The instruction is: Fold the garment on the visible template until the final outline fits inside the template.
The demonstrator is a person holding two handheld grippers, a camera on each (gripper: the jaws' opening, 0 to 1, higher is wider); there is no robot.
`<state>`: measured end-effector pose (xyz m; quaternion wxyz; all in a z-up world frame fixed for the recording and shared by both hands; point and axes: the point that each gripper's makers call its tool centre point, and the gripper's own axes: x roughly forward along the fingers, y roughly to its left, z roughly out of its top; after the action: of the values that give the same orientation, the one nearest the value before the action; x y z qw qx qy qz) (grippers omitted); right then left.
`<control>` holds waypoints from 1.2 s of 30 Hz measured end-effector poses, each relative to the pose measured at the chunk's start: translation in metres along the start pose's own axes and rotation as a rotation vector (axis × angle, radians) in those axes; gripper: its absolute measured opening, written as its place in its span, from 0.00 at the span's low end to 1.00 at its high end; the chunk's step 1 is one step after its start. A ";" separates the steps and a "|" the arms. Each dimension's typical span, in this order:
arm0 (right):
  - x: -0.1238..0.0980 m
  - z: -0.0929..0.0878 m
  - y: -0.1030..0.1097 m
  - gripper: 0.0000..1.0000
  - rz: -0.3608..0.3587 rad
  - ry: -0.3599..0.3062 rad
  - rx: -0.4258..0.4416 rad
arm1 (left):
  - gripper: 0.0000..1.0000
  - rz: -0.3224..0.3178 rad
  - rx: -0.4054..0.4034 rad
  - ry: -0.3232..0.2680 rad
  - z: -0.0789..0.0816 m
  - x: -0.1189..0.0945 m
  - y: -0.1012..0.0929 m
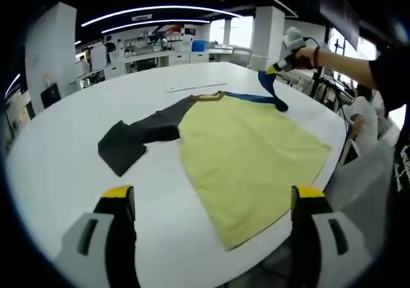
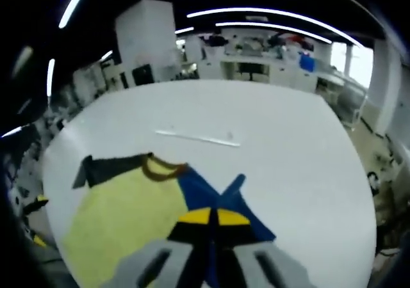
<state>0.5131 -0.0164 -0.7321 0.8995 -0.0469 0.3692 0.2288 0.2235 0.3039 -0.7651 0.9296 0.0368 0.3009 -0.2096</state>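
My right gripper (image 2: 211, 227), at the bottom centre of the right gripper view, has its yellow-tipped jaws pressed together on the blue sleeve (image 2: 224, 201) of the T-shirt (image 1: 246, 144). In the left gripper view the same tool shows at the upper right (image 1: 282, 64), lifted off the table with the blue sleeve (image 1: 272, 93) hanging from it in a taut strip. I judge the lift is there to free the sleeve so it can be carried inward over the body.

My left gripper (image 1: 211, 205) hovers at the bottom of its own view, jaws wide apart and holding nothing, above the near hem. Probably it waits to pin or take the lower edge.

The T-shirt lies flat on the round white table (image 1: 57, 166), centre to right of the left gripper view. Yellow body panel, brown collar (image 1: 208, 97) toward the top of the frame, hem toward the bottom right. Long axis runs collar to hem, upper centre to lower right. The dark grey sleeve (image 1: 131, 141) spreads out to the left. A thin white strip (image 1: 195, 86) lies beyond the collar. I cannot make out a template outline.
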 end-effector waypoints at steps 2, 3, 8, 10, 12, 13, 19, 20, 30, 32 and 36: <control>0.004 0.004 0.007 0.00 0.012 -0.001 -0.013 | 0.99 -0.002 0.001 0.002 0.000 0.001 0.000; 0.006 0.006 0.009 0.00 0.017 -0.001 -0.018 | 0.99 -0.001 0.002 0.002 0.000 0.001 -0.001; 0.014 0.010 0.026 0.00 0.039 0.004 -0.042 | 0.99 -0.004 0.002 -0.004 0.001 0.001 0.000; 0.016 0.012 0.025 0.00 0.046 0.007 -0.047 | 0.99 -0.005 -0.002 -0.006 0.001 0.001 0.001; 0.017 0.013 0.034 0.00 0.057 0.008 -0.059 | 0.99 -0.005 -0.014 -0.009 0.000 0.001 0.003; 0.018 0.014 0.040 0.00 0.061 0.008 -0.065 | 0.99 -0.005 -0.019 -0.012 0.000 0.001 0.003; 0.024 0.023 0.064 0.00 0.103 0.005 -0.121 | 0.99 -0.007 -0.030 -0.015 -0.001 0.001 0.002; 0.025 0.024 0.068 0.00 0.119 0.005 -0.129 | 0.99 -0.007 -0.028 -0.012 -0.002 0.001 0.002; 0.039 0.034 0.095 0.00 0.174 -0.005 -0.208 | 0.99 -0.007 -0.018 -0.008 -0.003 0.002 0.003; 0.040 0.035 0.099 0.00 0.185 -0.007 -0.217 | 0.99 -0.005 -0.019 -0.009 -0.003 0.001 0.004; 0.040 0.035 0.117 0.00 0.221 -0.023 -0.224 | 0.99 -0.003 -0.023 -0.005 -0.005 0.002 0.004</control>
<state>0.5083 0.1115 -0.7244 0.8622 -0.1034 0.3341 0.3665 0.2243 0.3080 -0.7707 0.9305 0.0249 0.3009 -0.2074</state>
